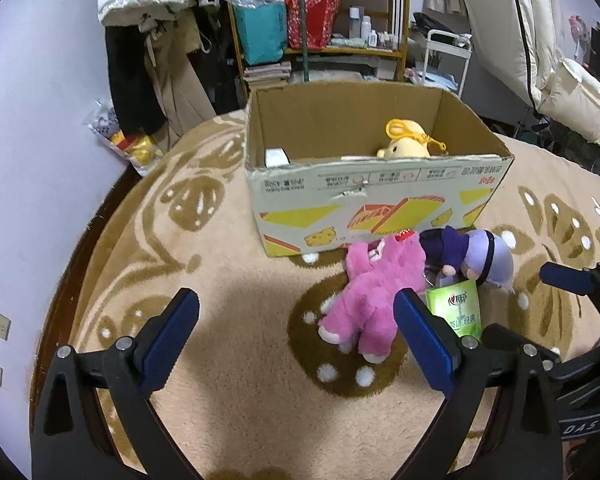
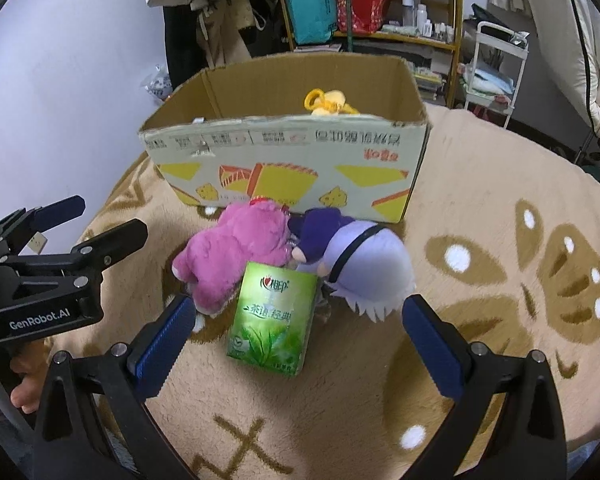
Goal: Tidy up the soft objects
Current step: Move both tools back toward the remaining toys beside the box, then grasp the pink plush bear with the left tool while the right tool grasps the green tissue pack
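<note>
An open cardboard box (image 1: 380, 196) (image 2: 284, 152) stands on the beige rug with a yellow plush (image 1: 406, 140) (image 2: 328, 104) inside. In front of it lie a pink plush (image 1: 374, 292) (image 2: 236, 256), a purple plush doll (image 1: 476, 258) (image 2: 360, 260) and a green tissue pack (image 1: 456, 310) (image 2: 272, 316). My left gripper (image 1: 296, 320) is open above the rug, the pink plush by its right finger. My right gripper (image 2: 296, 324) is open, and the tissue pack lies between its fingers. Each gripper shows in the other's view, the right gripper (image 1: 572, 280) and the left gripper (image 2: 80, 220).
The patterned rug (image 1: 228, 264) (image 2: 500, 208) spreads around the box. Behind it stand a wooden shelf (image 1: 320, 20) with bags and bottles, hanging clothes (image 1: 152, 40) and a white cart (image 2: 496, 68). A plastic bag (image 1: 128, 140) lies by the left wall. A person's hand (image 2: 24, 384) holds the left gripper.
</note>
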`<state>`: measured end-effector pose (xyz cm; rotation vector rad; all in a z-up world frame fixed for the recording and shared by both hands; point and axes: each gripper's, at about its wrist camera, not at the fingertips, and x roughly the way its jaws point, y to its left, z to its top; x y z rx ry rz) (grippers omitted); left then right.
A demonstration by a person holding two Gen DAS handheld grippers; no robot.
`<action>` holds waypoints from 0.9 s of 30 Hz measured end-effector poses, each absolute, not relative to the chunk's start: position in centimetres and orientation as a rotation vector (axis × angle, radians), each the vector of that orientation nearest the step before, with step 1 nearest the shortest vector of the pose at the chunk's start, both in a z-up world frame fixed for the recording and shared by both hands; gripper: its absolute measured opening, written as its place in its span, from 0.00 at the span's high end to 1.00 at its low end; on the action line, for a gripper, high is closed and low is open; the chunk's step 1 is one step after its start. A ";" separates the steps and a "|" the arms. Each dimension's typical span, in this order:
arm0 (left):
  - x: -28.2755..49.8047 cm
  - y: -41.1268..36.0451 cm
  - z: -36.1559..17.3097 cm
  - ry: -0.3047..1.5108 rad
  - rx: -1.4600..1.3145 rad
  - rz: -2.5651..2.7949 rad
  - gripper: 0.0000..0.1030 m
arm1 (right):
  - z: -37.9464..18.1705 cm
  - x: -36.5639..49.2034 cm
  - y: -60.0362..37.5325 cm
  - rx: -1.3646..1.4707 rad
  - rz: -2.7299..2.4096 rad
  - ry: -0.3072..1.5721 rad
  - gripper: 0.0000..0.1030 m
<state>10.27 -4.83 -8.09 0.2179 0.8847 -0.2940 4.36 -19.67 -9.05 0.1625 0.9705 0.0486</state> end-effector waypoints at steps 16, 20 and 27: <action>11.9 -7.0 -11.1 0.973 0.232 -0.395 0.06 | -12.5 6.5 -19.1 0.167 0.056 1.082 0.00; 12.2 -7.8 -12.1 0.999 0.248 -0.417 0.06 | -13.4 6.9 -19.3 0.175 0.044 1.113 0.00; 12.8 -8.4 -13.4 1.047 0.231 -0.450 0.06 | -14.3 7.5 -19.2 0.193 0.060 1.146 0.00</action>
